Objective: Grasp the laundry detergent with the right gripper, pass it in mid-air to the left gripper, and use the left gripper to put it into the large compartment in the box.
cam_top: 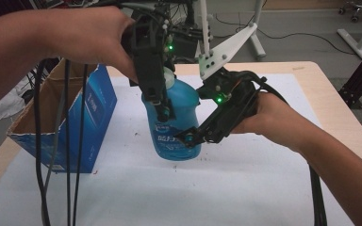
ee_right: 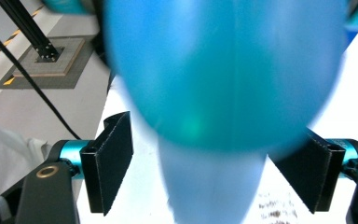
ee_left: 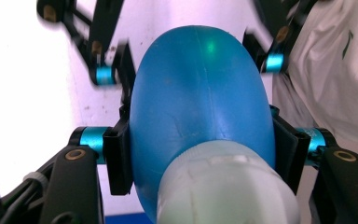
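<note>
— Looking at the blue bottle (cam_top: 175, 125), where does it sit against the two sets of fingers?

— It stands upright on the white sheet (cam_top: 226, 188) that covers the counter (cam_top: 332, 101), just beside the blue cardboard box (cam_top: 89, 117). The left gripper (cam_top: 162, 110) comes down on it from above, held in the left hand (cam_top: 92, 40). In the left gripper view its fingers (ee_left: 119, 154) press flat on the two opposite sides of the bottle's upper body, right below the pale cap (ee_left: 226, 186). So that pair is clamped on the bottle.

— And the right one?

— The right gripper (cam_top: 191, 137), carried by the right hand (cam_top: 268, 117), reaches in from the side, low on the bottle's front, pointing down and to the left in the high view. In the right gripper view the bottle's rounded blue body fills the space above and between its fingers (ee_right: 112, 163). The one on the left of that view stands clear of the bottle, with white sheet showing in the gap. The one on the right of it lies close under the bottle's blurred edge, and I cannot tell whether it touches.

— So the right pair is not gripping?

— No, it stands parted around the bottle, astride it without pressing.
</note>
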Demonstrator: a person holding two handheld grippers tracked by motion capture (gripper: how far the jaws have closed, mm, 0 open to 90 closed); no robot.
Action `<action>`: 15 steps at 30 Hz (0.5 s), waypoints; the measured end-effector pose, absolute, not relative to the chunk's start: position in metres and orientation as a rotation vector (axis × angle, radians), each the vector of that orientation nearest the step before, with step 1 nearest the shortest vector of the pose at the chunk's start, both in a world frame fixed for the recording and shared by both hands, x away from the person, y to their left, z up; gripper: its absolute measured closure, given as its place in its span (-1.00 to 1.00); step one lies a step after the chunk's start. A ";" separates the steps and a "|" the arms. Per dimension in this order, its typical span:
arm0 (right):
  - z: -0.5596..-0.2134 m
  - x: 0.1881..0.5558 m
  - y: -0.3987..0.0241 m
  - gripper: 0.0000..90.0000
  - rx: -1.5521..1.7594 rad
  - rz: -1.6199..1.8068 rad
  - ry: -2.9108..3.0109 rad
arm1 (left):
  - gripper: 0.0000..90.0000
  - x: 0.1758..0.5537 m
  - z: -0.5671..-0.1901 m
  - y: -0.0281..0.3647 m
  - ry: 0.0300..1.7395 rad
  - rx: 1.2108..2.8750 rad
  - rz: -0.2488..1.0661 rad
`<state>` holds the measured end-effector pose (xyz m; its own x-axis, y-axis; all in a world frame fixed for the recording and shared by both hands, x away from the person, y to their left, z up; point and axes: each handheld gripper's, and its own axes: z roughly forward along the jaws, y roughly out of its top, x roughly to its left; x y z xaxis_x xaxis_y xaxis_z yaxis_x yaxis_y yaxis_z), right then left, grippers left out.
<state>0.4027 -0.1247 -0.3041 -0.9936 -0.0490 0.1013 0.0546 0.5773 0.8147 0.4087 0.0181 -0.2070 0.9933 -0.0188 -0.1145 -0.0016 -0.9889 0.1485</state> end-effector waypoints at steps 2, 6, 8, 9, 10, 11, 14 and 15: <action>-0.303 0.402 -0.128 -0.75 -0.056 -1.365 -2.717 | -0.16 0.408 -0.205 0.021 0.004 2.995 -0.165; -0.306 0.401 -0.136 -0.75 -0.125 -1.279 -2.815 | -0.16 0.408 -0.198 0.029 0.039 3.010 -0.159; -0.306 0.402 -0.140 -0.75 -0.175 -1.231 -2.843 | -0.16 0.408 -0.193 0.035 0.073 3.012 -0.144; -0.306 0.402 -0.143 -0.75 -0.201 -1.213 -2.865 | -0.16 0.409 -0.190 0.038 0.093 3.016 -0.132; -0.306 0.403 -0.146 -0.75 -0.221 -1.197 -2.881 | -0.16 0.409 -0.187 0.041 0.108 3.021 -0.117; -0.306 0.403 -0.150 -0.75 -0.232 -1.184 -2.873 | -0.16 0.410 -0.184 0.044 0.126 3.025 -0.106; -0.305 0.404 -0.163 -0.75 -0.249 -1.136 -2.862 | -0.16 0.412 -0.173 0.056 0.196 3.012 -0.077; -0.304 0.404 -0.167 -0.75 -0.261 -1.122 -2.861 | -0.16 0.413 -0.169 0.060 0.217 3.013 -0.064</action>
